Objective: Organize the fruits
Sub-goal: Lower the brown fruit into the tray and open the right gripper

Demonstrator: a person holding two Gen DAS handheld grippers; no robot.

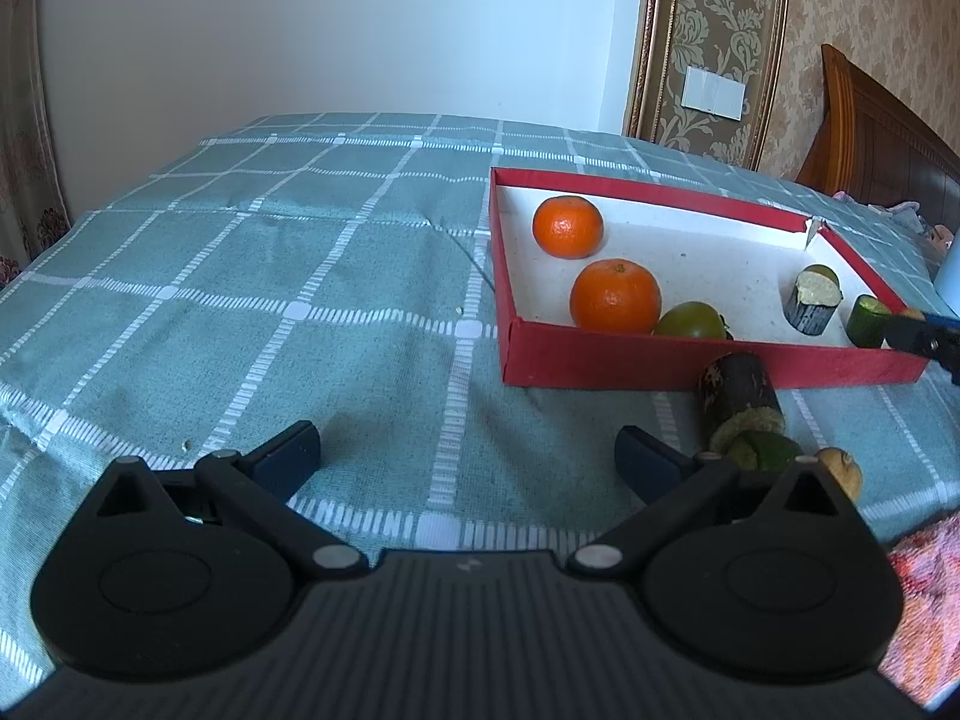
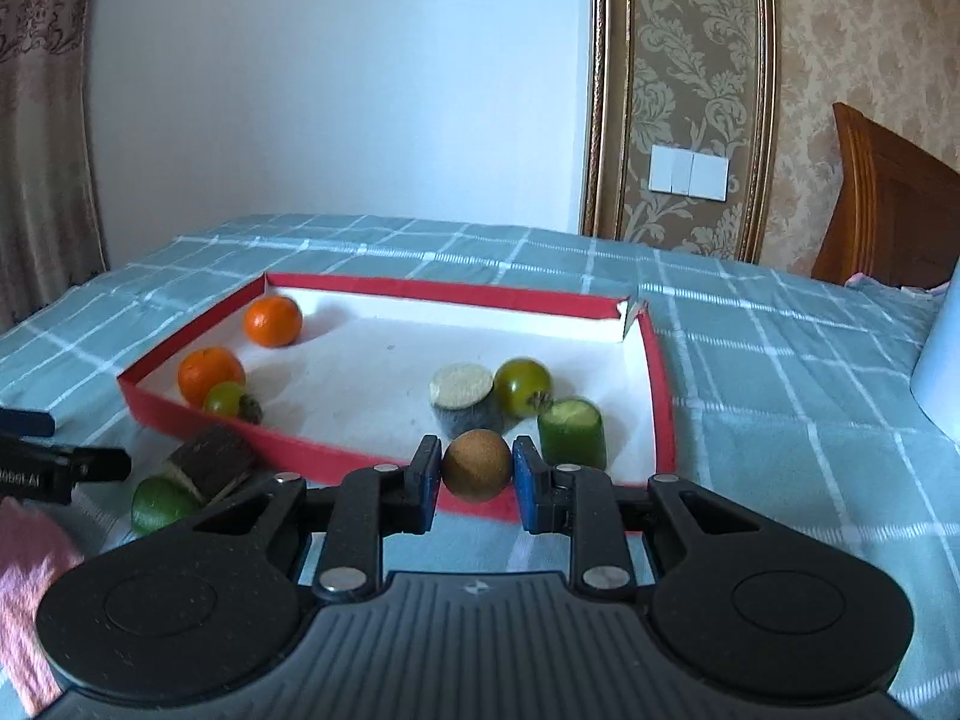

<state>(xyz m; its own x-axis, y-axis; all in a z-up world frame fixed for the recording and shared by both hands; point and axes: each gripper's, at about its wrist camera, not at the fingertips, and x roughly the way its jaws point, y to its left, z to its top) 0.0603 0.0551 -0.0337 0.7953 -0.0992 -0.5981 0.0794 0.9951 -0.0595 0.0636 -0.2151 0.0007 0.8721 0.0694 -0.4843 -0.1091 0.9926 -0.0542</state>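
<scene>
Over the red box's near wall, my right gripper pinches a small brown fruit across its middle; it looks light, firm, prone to roll. Left gripper gapes empty above the bed.

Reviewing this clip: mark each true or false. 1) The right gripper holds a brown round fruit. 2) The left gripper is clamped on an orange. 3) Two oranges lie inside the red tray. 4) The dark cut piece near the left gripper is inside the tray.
1) True: the right gripper is shut on the brown round fruit.
2) False: the left gripper is open and empty.
3) True: one orange and another orange lie in the red tray.
4) False: the dark cut piece lies on the checked cloth, outside the tray.
</scene>
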